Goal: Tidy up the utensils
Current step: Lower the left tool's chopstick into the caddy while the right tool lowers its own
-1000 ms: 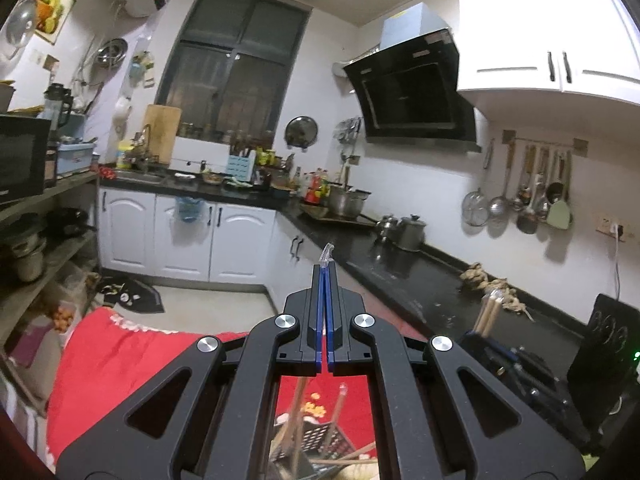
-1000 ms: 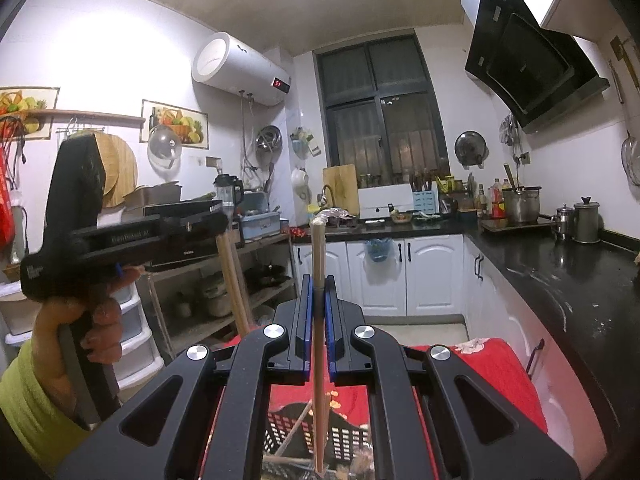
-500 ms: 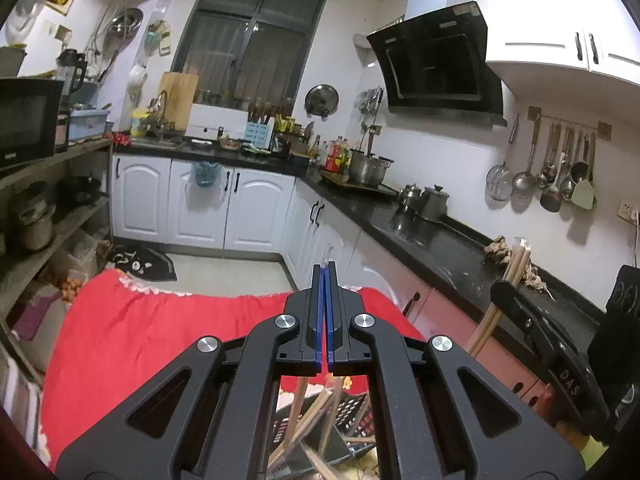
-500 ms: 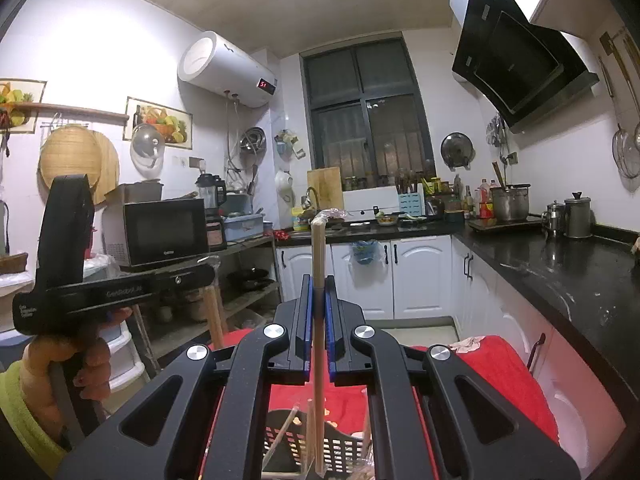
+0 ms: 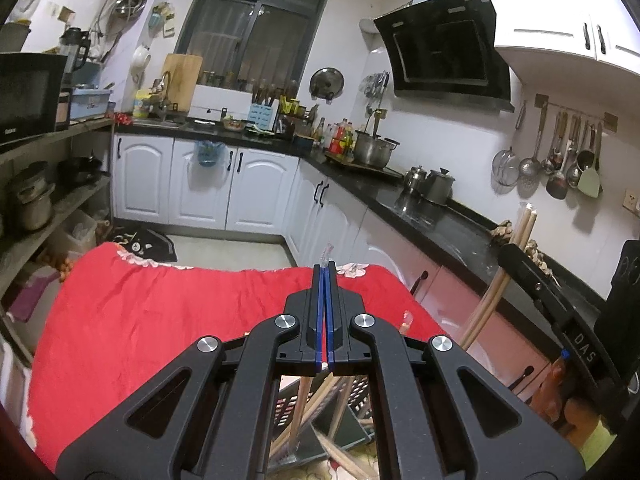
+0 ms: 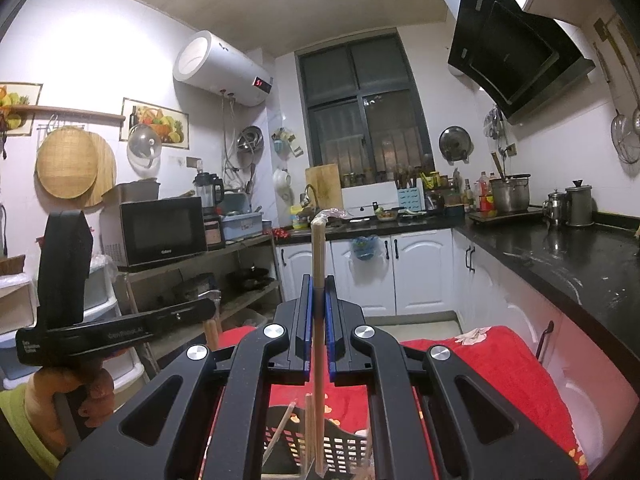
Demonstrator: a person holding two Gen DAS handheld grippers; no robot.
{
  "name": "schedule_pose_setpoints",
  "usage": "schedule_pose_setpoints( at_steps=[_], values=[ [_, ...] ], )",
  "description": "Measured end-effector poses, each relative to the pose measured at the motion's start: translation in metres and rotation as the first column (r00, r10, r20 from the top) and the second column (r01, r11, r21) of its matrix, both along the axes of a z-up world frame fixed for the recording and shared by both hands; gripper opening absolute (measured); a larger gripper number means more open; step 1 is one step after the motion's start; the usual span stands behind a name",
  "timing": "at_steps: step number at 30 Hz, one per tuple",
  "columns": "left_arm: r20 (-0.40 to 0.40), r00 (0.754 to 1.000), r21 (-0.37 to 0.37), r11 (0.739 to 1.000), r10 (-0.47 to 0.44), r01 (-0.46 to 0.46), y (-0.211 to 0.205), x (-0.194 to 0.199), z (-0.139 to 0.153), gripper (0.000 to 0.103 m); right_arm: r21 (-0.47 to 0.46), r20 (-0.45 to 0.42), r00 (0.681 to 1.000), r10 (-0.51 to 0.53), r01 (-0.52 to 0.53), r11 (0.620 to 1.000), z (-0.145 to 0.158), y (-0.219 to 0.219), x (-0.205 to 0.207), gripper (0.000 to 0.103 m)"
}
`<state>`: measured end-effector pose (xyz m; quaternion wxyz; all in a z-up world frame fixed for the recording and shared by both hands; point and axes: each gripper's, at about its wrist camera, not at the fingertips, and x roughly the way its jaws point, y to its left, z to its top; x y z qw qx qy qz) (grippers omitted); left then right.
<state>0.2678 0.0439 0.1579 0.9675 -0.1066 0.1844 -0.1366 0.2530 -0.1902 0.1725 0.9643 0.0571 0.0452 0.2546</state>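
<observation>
Right wrist view: right gripper [image 6: 316, 312] jaws clamp upright pale wooden chopsticks [image 6: 319, 256] above the black slotted plastic basket [image 6: 344, 446]. Left gripper [image 5: 325, 312] jaws pinch a thin clear-wrapped piece. Best lowered straight, tips inside the basket.

chopsticks [image 6: 319, 320]: pale wood, upright, clamped between blue pads
basket [image 6: 344, 446]: black, perforated, on red cloth, holding more sticks
</observation>
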Motion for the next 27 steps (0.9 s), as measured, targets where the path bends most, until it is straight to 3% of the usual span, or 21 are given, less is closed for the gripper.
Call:
schedule_pose_setpoints(
  at_steps=[10,17,27],
  values=[
    [-0.007,1.0,-0.004,1.0,-0.005,0.005,0.003,-0.001,-0.009,0.0,0.014,-0.042,0.999,0.013,-0.013,1.0,-0.015,0.009,0.016,0.006],
    [-0.019,0.999,-0.02,0.999,-0.027,0.027,0.003,-0.002,-0.028,0.0,-0.025,-0.036,0.999,-0.025,0.024,0.999,-0.026,0.017,0.019,0.006],
    [-0.069,0.996,-0.01,0.999,-0.053,0.052,-0.003,-0.001,-0.049,0.0,-0.053,-0.097,0.994,-0.053,0.048,0.997,-0.042,0.018,0.018,0.01]
  ],
)
